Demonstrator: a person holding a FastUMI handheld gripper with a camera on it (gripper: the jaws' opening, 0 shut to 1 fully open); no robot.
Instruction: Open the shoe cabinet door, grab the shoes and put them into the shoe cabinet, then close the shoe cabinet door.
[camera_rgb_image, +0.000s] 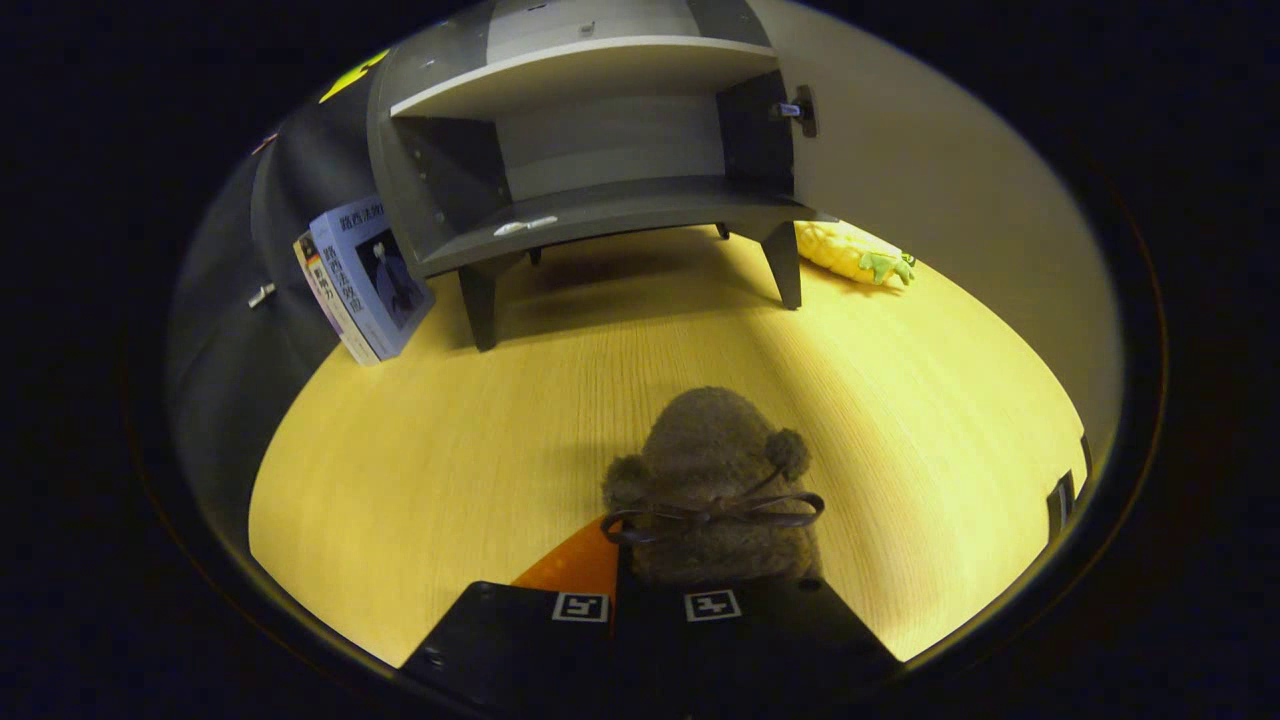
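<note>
Your gripper was closed on the brown fuzzy bow-tied slipper, near you; the grey wooden shoe cabinet stood open far ahead, so carry it level onto the lower shelf

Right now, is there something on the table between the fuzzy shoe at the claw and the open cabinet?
Nothing visible. The fuzzy shoe sits at the claw, and bare wooden tabletop runs to the open cabinet. The books lean left of it, the corn toy lies right, both off the path.
</note>
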